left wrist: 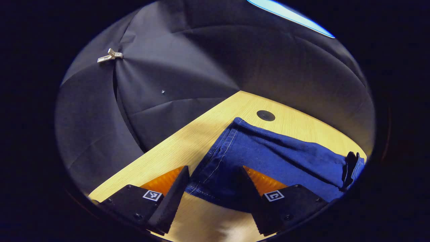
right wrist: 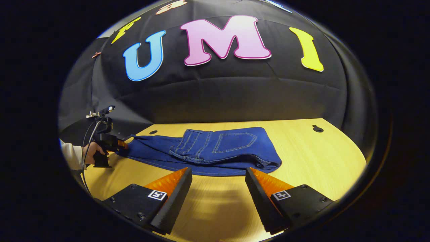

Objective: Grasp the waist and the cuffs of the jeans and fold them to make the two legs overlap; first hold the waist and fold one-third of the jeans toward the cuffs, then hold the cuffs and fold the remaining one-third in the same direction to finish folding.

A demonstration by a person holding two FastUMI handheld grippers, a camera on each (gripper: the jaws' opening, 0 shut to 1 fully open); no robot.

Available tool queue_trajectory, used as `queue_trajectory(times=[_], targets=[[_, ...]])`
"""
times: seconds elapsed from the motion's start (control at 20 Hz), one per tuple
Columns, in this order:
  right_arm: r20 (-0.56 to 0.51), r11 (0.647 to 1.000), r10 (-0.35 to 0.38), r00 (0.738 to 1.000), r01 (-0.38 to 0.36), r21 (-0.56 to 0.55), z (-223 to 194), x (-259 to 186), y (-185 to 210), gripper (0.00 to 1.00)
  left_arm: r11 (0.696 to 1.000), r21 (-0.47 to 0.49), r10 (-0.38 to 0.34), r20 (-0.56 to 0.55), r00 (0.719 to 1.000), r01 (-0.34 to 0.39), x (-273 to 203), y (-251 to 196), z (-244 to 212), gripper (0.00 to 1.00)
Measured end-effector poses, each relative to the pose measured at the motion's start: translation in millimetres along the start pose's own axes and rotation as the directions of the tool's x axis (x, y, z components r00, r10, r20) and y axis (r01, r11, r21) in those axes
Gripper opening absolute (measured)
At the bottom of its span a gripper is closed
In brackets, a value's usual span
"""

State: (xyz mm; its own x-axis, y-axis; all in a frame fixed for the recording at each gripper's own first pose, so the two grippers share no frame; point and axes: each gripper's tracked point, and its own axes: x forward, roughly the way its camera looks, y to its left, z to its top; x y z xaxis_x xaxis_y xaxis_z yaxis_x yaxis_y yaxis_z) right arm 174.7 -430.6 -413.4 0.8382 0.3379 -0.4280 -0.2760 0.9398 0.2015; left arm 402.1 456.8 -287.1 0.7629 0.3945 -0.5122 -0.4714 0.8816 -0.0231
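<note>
The blue jeans lie on the wooden table. Their waist part, back pocket up, is folded over the legs toward the left. The cuff end lies between the spread fingers of my left gripper, which is open around it. In the right gripper view the left gripper sits at the far left at the cuffs, held by a hand with a white sleeve. My right gripper is open just in front of the jeans' near edge, touching nothing.
The table has round cable holes near its back edge, and one hole lies just beyond the cuffs. Black cloth walls stand close behind the table, with a pale clip on the cloth. Bare wood lies right of the jeans.
</note>
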Motion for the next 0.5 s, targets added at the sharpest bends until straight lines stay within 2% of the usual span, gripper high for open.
queue_trajectory(times=[0.1,0.25,0.45,0.5], targets=[[-0.012,1.000,-0.012,1.000,0.012,0.002,-5,0,-6,0.98,1.000,-0.013,-0.026,0.012,1.000,0.026,-2,-2,0,0.94],[-0.023,1.000,-0.027,0.999,0.027,-0.002,-6,1,-14,0.98,0.987,-0.100,-0.122,0.052,0.991,0.127,3,-11,4,0.32],[0.002,0.999,-0.042,0.999,0.042,-0.007,2,4,-22,0.98,0.958,-0.197,-0.196,0.075,0.978,0.207,-2,-12,7,0.10],[0.008,0.999,-0.045,0.999,0.045,-0.009,4,4,-23,0.98,0.955,-0.209,-0.198,0.077,0.977,0.210,-5,-10,9,0.08]])
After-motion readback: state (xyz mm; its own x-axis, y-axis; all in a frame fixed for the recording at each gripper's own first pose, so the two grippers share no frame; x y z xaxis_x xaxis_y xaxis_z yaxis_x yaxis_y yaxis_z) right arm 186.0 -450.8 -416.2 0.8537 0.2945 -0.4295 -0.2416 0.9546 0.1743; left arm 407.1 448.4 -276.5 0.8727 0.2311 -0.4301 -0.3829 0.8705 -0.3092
